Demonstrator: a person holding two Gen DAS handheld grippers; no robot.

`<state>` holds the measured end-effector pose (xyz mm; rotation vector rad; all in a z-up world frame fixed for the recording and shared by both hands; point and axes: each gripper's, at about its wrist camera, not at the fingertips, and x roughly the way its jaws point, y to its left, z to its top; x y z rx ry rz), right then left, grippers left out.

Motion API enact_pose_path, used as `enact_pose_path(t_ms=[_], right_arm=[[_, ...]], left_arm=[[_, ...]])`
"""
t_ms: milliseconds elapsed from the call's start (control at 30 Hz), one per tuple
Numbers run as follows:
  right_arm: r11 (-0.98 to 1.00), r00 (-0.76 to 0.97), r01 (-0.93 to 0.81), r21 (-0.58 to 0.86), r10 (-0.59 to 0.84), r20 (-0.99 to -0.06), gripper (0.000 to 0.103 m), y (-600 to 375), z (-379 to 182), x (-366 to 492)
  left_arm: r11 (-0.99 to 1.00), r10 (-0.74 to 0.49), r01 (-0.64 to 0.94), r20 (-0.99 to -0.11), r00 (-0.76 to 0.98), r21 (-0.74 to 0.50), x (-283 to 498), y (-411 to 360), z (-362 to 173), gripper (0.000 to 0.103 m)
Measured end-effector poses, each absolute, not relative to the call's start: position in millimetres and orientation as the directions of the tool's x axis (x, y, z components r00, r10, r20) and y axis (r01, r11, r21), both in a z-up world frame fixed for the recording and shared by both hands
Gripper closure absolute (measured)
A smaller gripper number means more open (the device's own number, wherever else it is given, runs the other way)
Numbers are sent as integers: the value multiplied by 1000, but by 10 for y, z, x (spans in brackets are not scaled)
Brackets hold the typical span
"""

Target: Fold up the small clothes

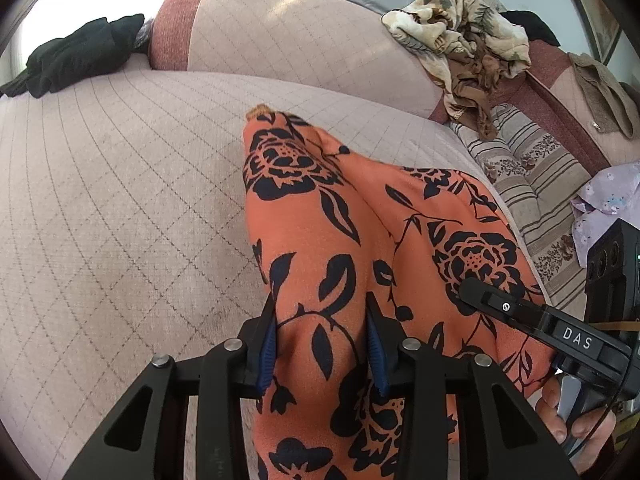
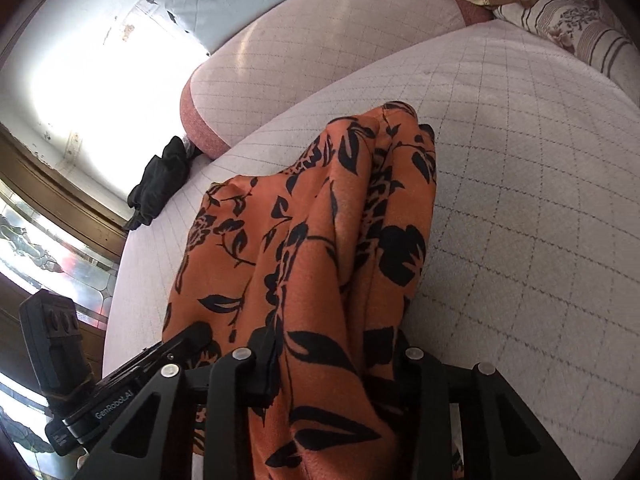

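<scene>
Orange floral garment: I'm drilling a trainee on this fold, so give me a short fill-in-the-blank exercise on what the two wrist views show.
1. The orange floral garment carries a ____ flower print.
2. It is pinched by ____ claws, the left claw and the right claw.
3. It trails onto a quilted ____ cushion.
4. The dark clothes lie ____ from the garment.

Missing words: black; both; pink; apart

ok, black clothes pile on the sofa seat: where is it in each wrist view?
Left wrist: black clothes pile sits upper left, at the far edge of the seat beside the red-trimmed back cushion.
Right wrist: the pile is left of centre, by the window-side edge of the seat, below that cushion's red end.
Shared landmark: the orange floral garment runs up the middle of both views.
</scene>
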<state>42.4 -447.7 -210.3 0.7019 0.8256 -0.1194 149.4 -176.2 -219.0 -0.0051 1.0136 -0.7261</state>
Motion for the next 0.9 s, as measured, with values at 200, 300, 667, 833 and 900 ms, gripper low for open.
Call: enact_pose_path(t_ms=[200, 300, 667, 833, 900], right_arm=[[732, 760, 332, 595, 166, -628, 66, -4286, -1595, -248], [731, 793, 303, 611, 163, -587, 66, -4087, -1325, -614], [752, 845, 166, 638, 225, -486, 65, -3595, -754, -989], [771, 848, 84, 631, 277, -451, 65, -3261, -688, -794], [758, 846, 64, 649, 304, -438, 65, -3189, -769, -699]], left_arm=[[733, -570, 643, -717, 401, -223, 870, -1503, -1389, 63], [732, -572, 650, -703, 424, -204, 538, -1321, -1066, 63], [799, -514, 596, -603, 611, -76, -123, -814, -328, 63], [837, -473, 538, -618, 628, -94, 50, -515, -349, 63], [846, -459, 524, -634, 623, -97, 133, -439, -433, 63]])
